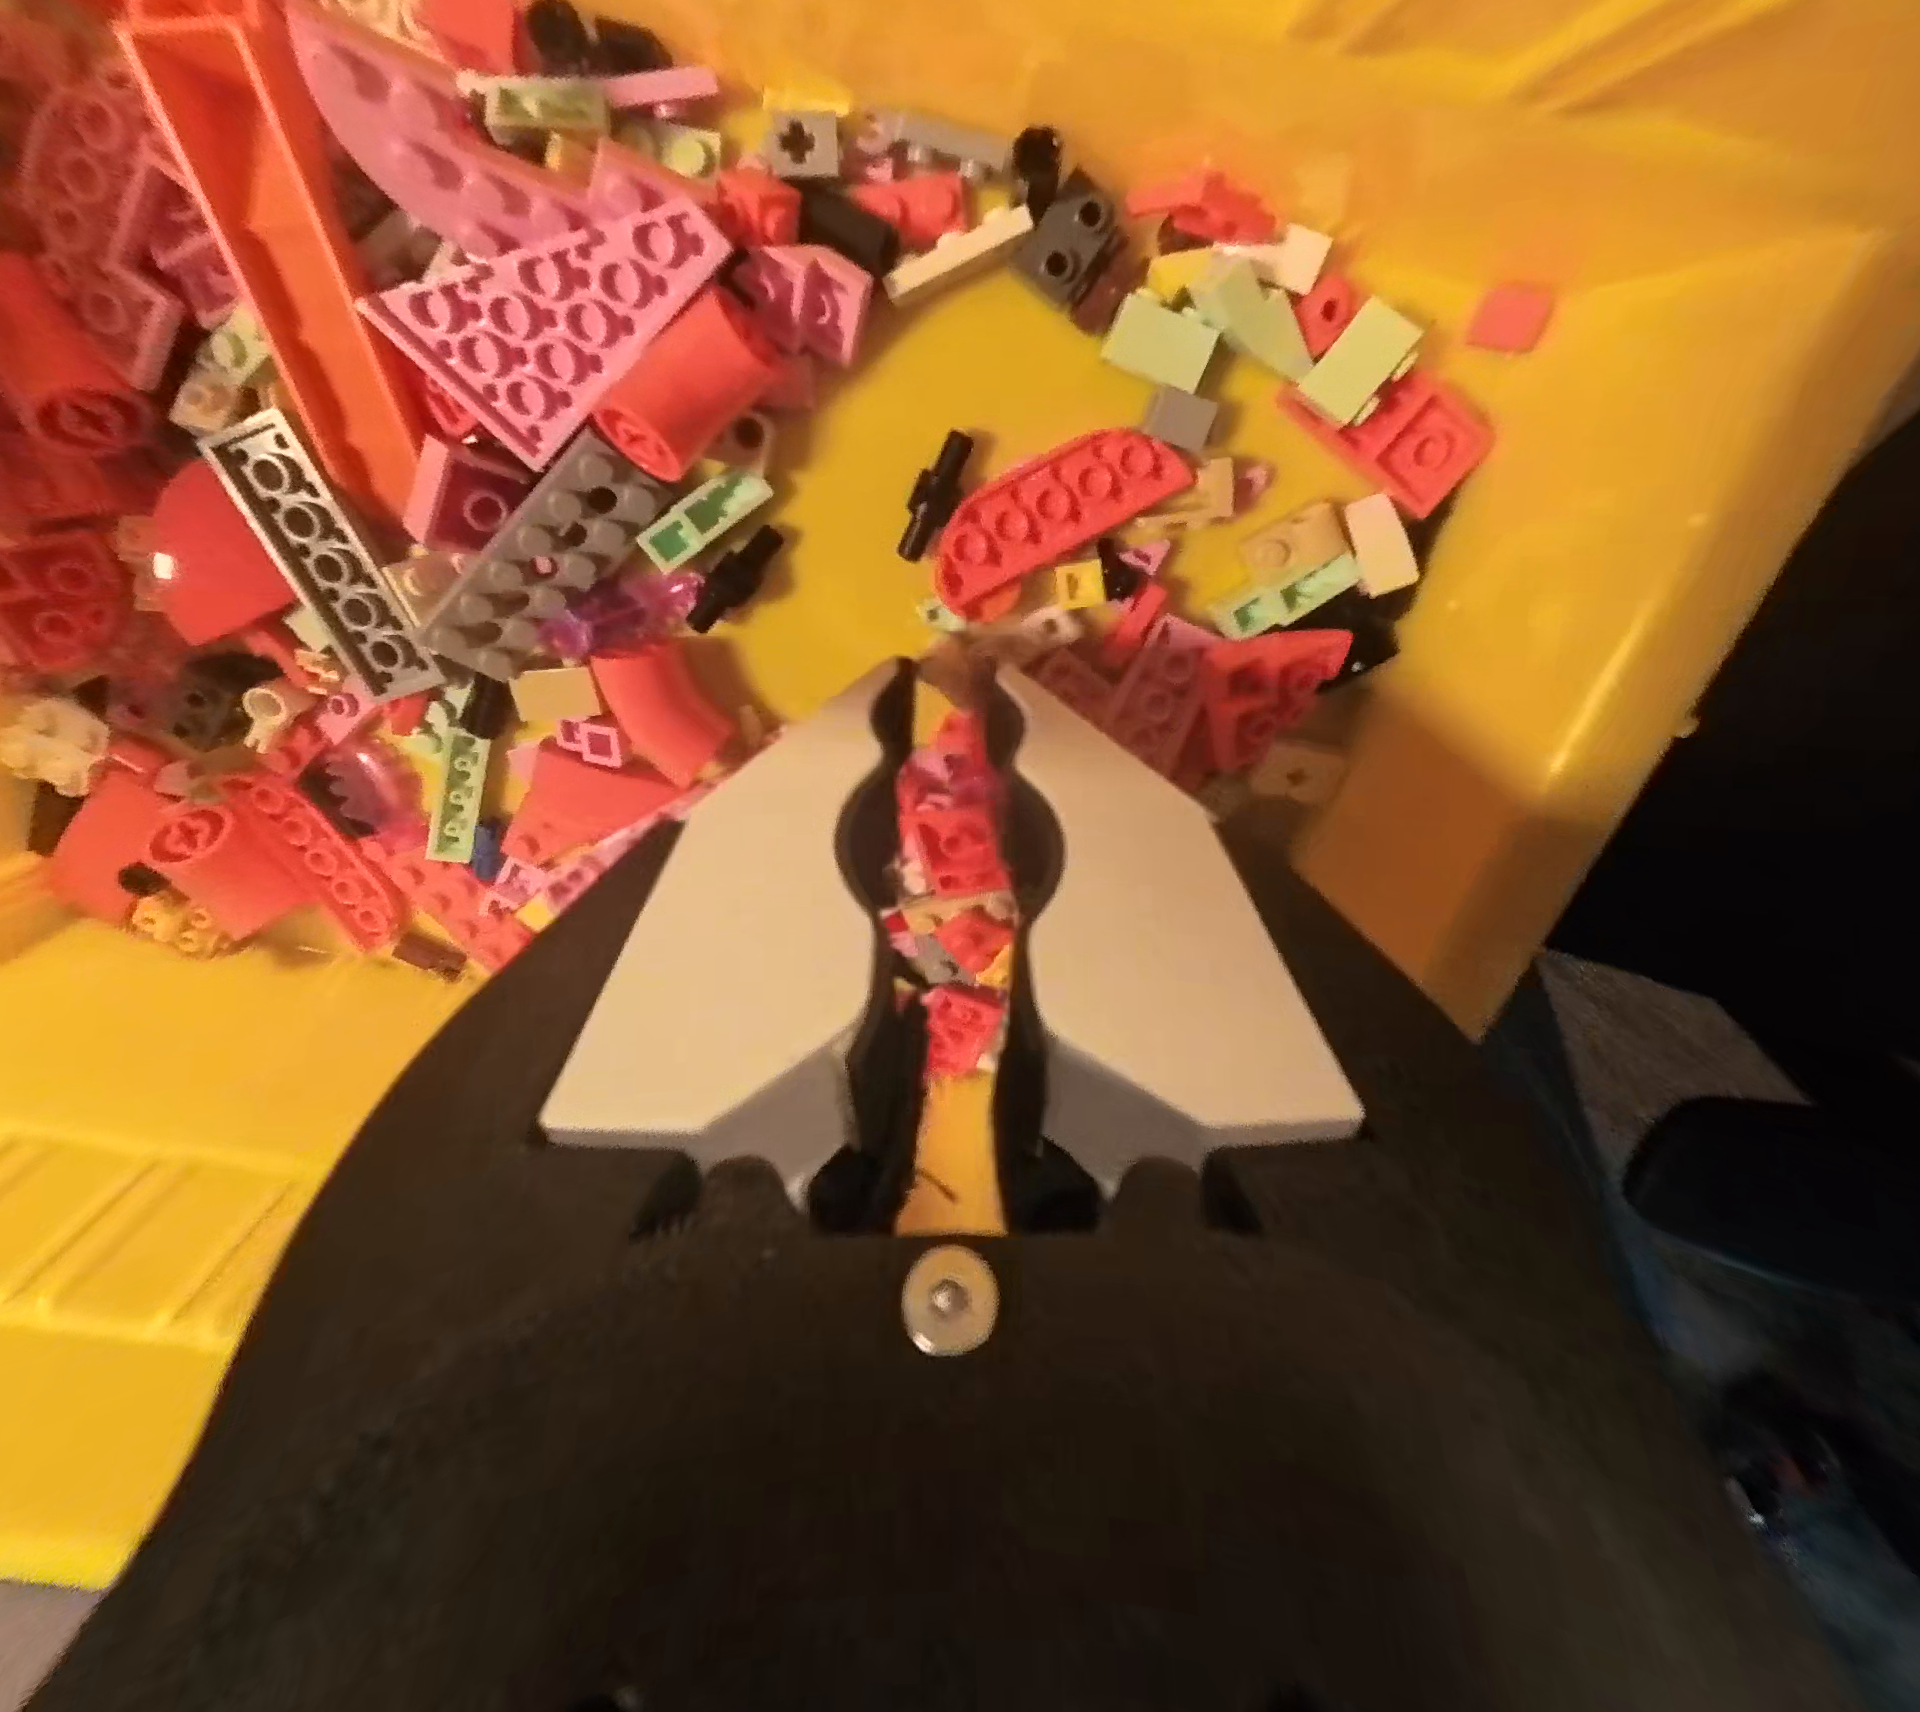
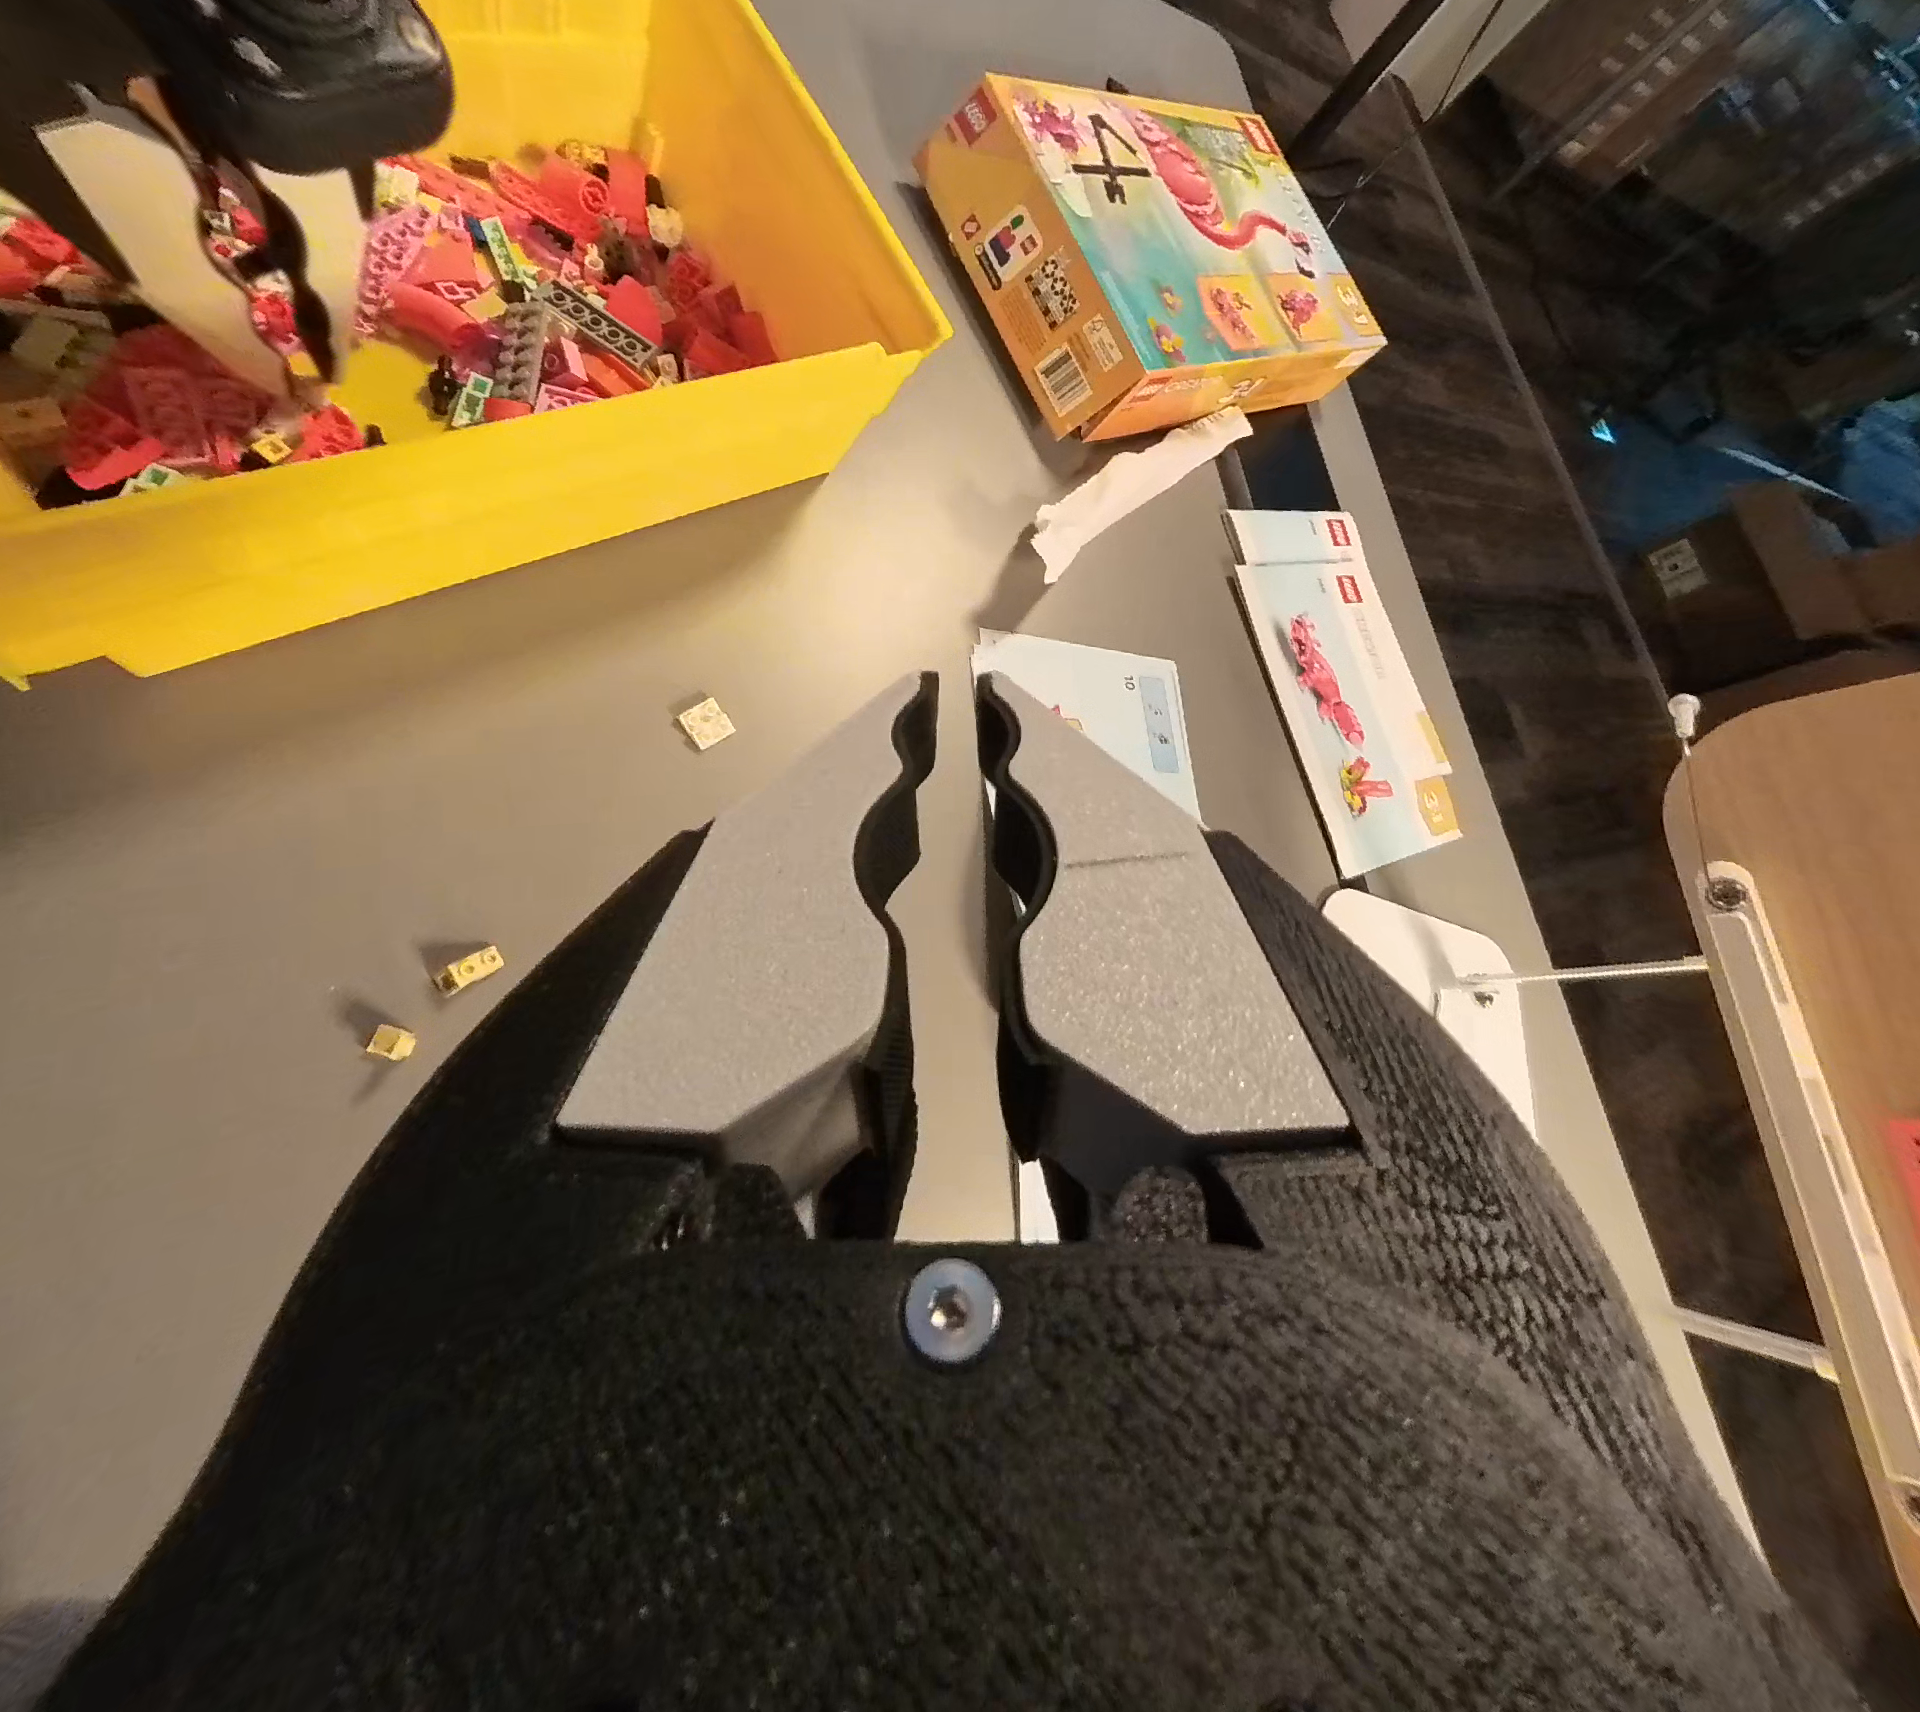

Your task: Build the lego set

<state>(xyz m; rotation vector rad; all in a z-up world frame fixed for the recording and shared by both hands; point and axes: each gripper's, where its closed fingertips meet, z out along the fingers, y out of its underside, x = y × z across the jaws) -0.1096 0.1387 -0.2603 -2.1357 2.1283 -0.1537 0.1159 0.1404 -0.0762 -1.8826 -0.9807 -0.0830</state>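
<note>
Grey counter (image 2: pixel 520 831). Yellow bin (image 2: pixel 416 519) at 10 o'clock in the right wrist view, holding a pile of pink, red and grey bricks (image 1: pixel 312 363). Printed box (image 2: pixel 1143 260) at 1 o'clock, with booklets (image 2: pixel 1351 706) at 3 o'clock.

My left tongs (image 1: pixel 956 675) are down inside the bin, narrow, and appear nipped on a small tan piece (image 1: pixel 961 660); it is blurred. My right tongs (image 2: pixel 958 686) hang over the counter, nearly closed with nothing between them.

Three small tan bricks lie loose on the counter at 9 o'clock: (image 2: pixel 707 720), (image 2: pixel 470 968), (image 2: pixel 391 1043).
</note>
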